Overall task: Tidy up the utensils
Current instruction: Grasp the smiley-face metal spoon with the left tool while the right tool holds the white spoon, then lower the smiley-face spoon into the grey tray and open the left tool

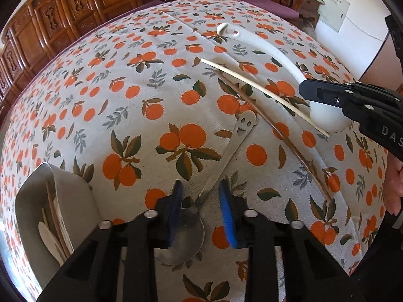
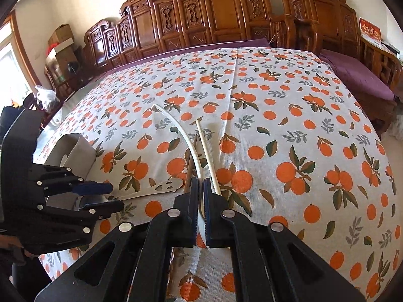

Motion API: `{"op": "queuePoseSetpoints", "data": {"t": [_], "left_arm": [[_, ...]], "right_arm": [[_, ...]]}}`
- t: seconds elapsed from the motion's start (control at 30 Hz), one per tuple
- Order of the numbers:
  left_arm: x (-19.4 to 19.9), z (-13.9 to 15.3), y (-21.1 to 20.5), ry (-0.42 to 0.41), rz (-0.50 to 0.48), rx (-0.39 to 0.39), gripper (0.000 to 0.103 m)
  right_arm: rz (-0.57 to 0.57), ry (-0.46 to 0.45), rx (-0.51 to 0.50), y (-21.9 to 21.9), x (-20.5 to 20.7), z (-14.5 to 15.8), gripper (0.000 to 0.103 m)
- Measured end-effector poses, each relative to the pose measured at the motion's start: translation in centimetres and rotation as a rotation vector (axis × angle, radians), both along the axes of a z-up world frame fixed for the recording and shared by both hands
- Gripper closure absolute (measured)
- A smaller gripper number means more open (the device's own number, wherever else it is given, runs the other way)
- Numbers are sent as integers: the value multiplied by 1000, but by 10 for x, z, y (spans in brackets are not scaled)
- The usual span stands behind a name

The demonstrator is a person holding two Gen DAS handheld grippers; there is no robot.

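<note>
1. Left wrist view: the left tongs (image 1: 201, 209) point steeply down over the metal spoon (image 1: 221, 166). Their blue pads (image 1: 228, 216) stand on either side of the spoon's neck, just above the bowl, with a gap visible on each side. The pads are not pressing on the spoon.
2. The metal spoon lies flat on the orange-print cloth (image 1: 126, 80) that covers the worktop. Its bowl is toward the near edge. Its smiley-face handle end points toward the far edge.
3. A grey holder (image 1: 73, 201) stands by the near-left corner. It contains a pale utensil and brown sticks.
4. A brown chopstick (image 1: 277, 136) and a pale chopstick (image 1: 264, 93) lie side by side, just right of the metal spoon. The pale one crosses the white ladle (image 1: 325, 118).
5. Right wrist view: the right tongs (image 2: 200, 201) are clamped together on the thin edge of the white ladle's bowl. The ladle's handle curves away toward the far edge.
6. Carved wooden furniture (image 2: 219, 12) stands beyond the far edge.
</note>
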State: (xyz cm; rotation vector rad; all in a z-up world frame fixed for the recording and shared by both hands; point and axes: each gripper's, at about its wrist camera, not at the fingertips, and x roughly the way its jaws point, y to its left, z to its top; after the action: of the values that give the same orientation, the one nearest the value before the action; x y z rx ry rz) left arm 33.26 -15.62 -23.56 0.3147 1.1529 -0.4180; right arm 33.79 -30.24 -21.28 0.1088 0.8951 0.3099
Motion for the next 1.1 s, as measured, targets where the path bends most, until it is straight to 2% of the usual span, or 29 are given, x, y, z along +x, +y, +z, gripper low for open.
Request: {"op": "queuePoseSetpoints", "data": {"t": [0.1,0.27,0.57,1.1], "left_arm": [[3,0,-2,15,0,-19,89],[-1,0,-7,18,-20,-1,98],[-11,8,2,-4,16,-13,98],[-46,70,51,-123,105,-66,98]], "right_arm": [[0,-1,0,0,0,0,98],[1,-1,-1,0,-1,1,98],[19,-1,-6,7,-6,2,99],[67,-44,35,34,-31,25,99]]}}
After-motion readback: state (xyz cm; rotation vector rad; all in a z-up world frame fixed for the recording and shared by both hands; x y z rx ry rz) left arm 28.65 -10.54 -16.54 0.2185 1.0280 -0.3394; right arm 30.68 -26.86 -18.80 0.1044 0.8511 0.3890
